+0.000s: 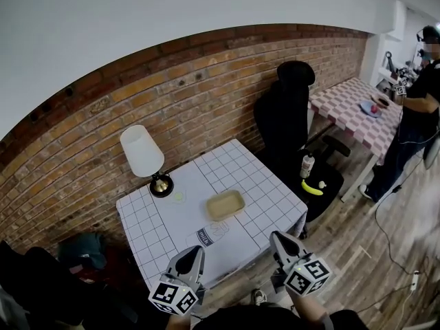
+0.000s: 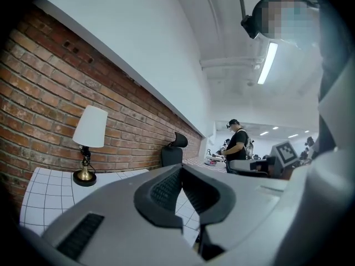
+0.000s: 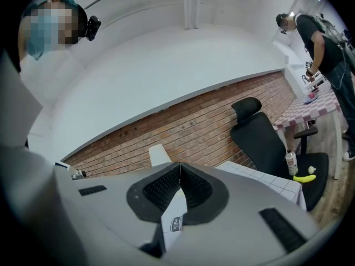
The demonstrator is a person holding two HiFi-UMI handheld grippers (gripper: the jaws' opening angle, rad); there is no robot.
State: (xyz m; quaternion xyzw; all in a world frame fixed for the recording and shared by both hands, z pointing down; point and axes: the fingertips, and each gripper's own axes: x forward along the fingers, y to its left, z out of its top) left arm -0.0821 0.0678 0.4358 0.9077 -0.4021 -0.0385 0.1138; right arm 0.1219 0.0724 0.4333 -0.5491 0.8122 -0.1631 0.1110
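The milk carton point(image 1: 212, 234) lies on its side near the table's point(image 1: 268, 191) lower edge, in the lower middle of the head view. It sits apart from both grippers, between the left gripper point(image 1: 197, 251) and the right gripper point(image 1: 276, 238). Each gripper's jaws are pressed together and hold nothing. A beige tray point(image 1: 225, 205) sits just above the carton.

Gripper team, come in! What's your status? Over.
Left gripper, right gripper: jaws shut, empty, by the near edge of the table. Milk carton just ahead, untouched. Nothing blocks it; tan tray sits beyond.
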